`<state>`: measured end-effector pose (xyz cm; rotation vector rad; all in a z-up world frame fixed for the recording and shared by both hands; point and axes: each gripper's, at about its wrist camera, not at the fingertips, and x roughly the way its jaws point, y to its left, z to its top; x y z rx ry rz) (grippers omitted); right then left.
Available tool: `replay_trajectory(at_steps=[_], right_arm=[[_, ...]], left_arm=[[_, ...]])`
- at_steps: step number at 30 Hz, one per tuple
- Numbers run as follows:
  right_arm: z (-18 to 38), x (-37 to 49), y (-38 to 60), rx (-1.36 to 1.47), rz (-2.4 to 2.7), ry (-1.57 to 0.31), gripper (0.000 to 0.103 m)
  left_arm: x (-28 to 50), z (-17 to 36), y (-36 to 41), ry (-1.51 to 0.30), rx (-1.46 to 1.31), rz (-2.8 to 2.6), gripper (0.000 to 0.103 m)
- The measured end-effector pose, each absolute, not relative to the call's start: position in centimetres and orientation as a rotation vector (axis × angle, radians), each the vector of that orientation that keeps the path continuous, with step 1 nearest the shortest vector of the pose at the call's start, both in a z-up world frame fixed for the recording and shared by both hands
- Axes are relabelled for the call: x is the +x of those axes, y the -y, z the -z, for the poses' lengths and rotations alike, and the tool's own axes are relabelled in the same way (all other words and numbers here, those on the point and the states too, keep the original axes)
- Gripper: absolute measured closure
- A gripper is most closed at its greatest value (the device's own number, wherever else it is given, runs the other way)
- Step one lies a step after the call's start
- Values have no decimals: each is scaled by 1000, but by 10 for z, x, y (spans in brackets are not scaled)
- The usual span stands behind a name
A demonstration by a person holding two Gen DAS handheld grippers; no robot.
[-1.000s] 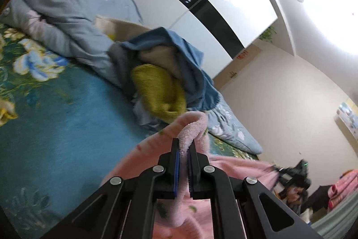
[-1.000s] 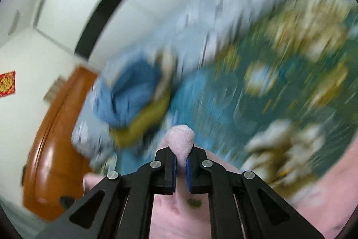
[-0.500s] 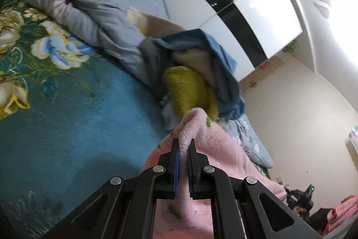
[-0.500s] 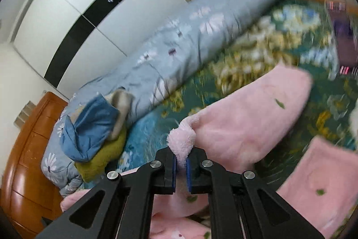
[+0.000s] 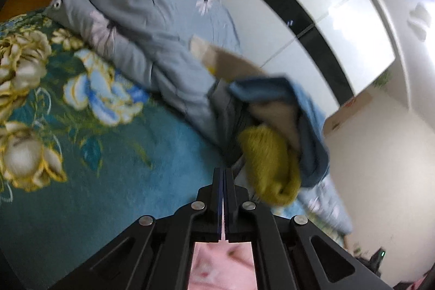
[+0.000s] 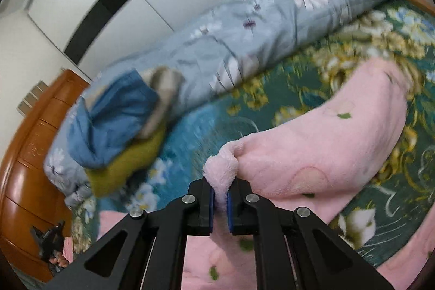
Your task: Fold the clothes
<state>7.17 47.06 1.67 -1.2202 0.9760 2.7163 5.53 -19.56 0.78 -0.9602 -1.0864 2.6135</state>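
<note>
Two grippers flank one pink fleece garment [image 6: 320,154] sprawled on the floral bedspread [image 5: 114,159]. At left, the left gripper [image 5: 223,181] is pressed together, with no cloth visible at its tips. At right, the right gripper [image 6: 220,197] pinches a plush fold. Soft, light and floppy, it likely handles best by corners.

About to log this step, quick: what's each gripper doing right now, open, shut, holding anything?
Left gripper: shut, nothing between its tips; pink fabric shows below the jaws.
Right gripper: shut on a bunched edge of the pink fleece garment.
</note>
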Motion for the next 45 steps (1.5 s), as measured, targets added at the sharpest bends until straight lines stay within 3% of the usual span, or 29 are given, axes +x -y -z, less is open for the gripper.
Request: replay_trajectory(at_steps=[6,9,10,15,21,31,33,35,36,41,45], right_arm=[[-1,74,-470,-1294,-2736,-950,88],[-14,88,-481,-1245,-2805,-938,62],[-21,97,-490,-1202,-2835,-946,60],[-26,145,-565,-984,-2724,-979,57],[37,166,-646,-966,-2360,-1255,57],[70,115,-662,-991,-2252,-1409,57],[72,112,-660,-993,-2242,-1409,63],[73,110,-658,-1001,-2244,-1409,91],[71,108,-657,-1005,-2249,-1412,95],[27,108,-659,-978,-2395,-1294,96],[-40,133,-680,-776,-2566,-1134,96]], left_arm=[[48,9,134,998,-1075,-2493,102],[45,11,106,939,-1111,-2447,101],[46,13,99,931,-1122,-2434,100],[55,18,89,935,-1143,-2451,81],[70,21,102,964,-1166,-2554,66],[86,35,127,1033,-1221,-2615,65],[87,37,129,1043,-1230,-2619,65],[86,39,130,1054,-1235,-2614,65],[85,40,129,1057,-1236,-2610,65],[79,37,121,1030,-1232,-2601,65],[76,35,119,1007,-1232,-2602,65]])
